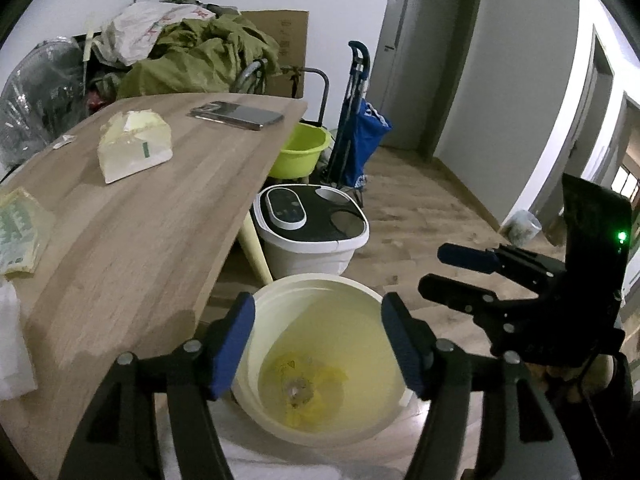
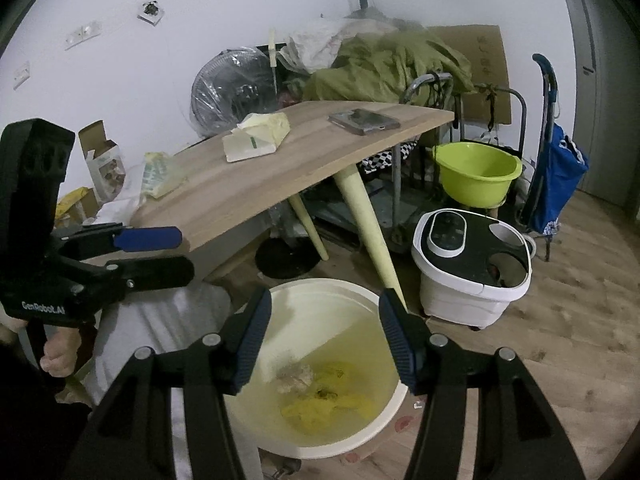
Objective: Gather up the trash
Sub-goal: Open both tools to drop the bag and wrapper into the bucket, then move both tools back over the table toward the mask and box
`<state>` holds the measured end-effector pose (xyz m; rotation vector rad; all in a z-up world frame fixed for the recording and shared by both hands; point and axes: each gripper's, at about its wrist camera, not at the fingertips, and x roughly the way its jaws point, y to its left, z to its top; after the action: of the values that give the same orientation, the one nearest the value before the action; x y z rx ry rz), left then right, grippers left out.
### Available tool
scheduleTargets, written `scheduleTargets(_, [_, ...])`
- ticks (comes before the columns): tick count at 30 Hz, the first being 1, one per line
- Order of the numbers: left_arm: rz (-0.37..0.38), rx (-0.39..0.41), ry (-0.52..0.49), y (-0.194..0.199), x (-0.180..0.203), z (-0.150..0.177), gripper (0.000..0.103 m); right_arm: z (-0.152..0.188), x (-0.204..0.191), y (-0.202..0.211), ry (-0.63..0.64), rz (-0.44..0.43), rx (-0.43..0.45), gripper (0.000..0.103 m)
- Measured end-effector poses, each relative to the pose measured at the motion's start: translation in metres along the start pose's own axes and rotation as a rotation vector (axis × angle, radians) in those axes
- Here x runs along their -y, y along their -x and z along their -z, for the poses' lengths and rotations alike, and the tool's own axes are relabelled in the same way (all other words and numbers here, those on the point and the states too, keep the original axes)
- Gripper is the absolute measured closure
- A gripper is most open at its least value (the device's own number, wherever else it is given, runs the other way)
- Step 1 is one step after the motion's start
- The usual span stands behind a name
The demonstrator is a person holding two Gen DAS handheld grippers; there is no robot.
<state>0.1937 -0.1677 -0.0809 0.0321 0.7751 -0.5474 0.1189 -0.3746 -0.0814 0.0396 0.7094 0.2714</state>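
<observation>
A cream trash bucket [image 1: 320,288] stands on the floor beside the wooden table [image 1: 140,220]; it also shows in the right wrist view [image 2: 320,292]. Yellow wrappers [image 2: 320,408] and a crumpled wad [image 2: 294,376] lie at its bottom. My left gripper [image 1: 318,344] is open and empty above the bucket; it also shows in the right wrist view [image 2: 184,254]. My right gripper [image 2: 326,344] is open and empty above the bucket; it also shows in the left wrist view [image 1: 432,270]. A crumpled tissue pack [image 1: 134,146] and a yellow-green wrapper [image 1: 20,236] lie on the table.
A phone [image 1: 238,114] lies at the table's far end. A white foot bath [image 2: 472,264], a green basin [image 2: 476,172] and a blue trolley bag [image 2: 556,176] stand on the floor beyond. A fan [image 2: 228,92] and piled clutter sit behind the table.
</observation>
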Motion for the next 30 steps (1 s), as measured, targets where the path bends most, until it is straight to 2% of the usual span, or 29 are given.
scheduleTargets(16, [-0.104, 0.109, 0.103, 0.054, -0.051, 0.013, 0.037, -0.033, -0.049, -0.025, 0.097, -0.070, 0.008, 0.049])
scheduleTargets(30, [-0.186, 0.156, 0.191, 0.091, -0.089, 0.029, 0.037, -0.058, -0.100, -0.045, 0.189, -0.162, 0.011, 0.049])
